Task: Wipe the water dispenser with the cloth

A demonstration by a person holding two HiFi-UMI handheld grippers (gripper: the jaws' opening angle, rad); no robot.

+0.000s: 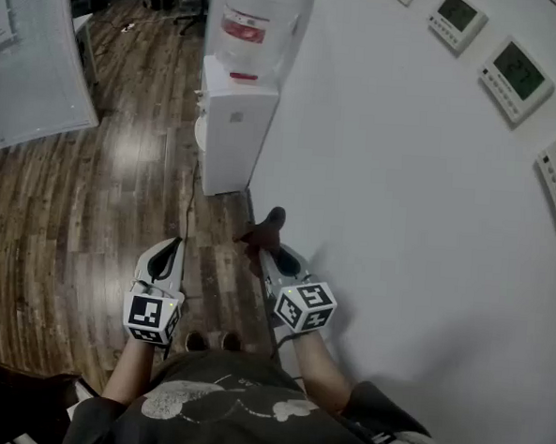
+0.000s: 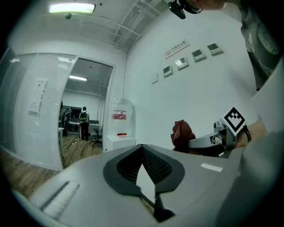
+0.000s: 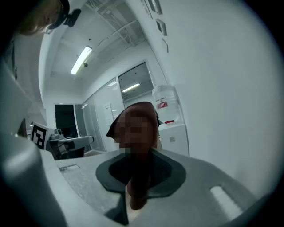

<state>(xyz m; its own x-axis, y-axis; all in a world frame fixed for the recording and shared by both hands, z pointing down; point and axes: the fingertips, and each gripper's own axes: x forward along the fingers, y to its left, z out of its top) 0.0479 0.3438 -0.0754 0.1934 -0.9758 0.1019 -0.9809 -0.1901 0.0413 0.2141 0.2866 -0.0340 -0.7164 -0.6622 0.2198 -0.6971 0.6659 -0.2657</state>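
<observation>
The white water dispenser (image 1: 235, 129) stands against the wall well ahead of me, with a clear bottle (image 1: 257, 23) on top. It also shows in the left gripper view (image 2: 119, 142) and the right gripper view (image 3: 174, 137). My right gripper (image 1: 265, 248) is shut on a dark reddish-brown cloth (image 1: 264, 227), which sticks up from between its jaws (image 3: 138, 186). The left gripper (image 1: 166, 255) is held level beside it, a little to the left, its jaws closed together with nothing in them (image 2: 142, 147). Both grippers are far short of the dispenser.
A white wall with several control panels (image 1: 517, 71) runs along my right. A frosted partition (image 1: 35, 51) stands at the left over the wood floor (image 1: 91, 205). A thin cable (image 1: 192, 211) runs from the dispenser. A person (image 2: 83, 122) and an office chair (image 2: 96, 136) are far back.
</observation>
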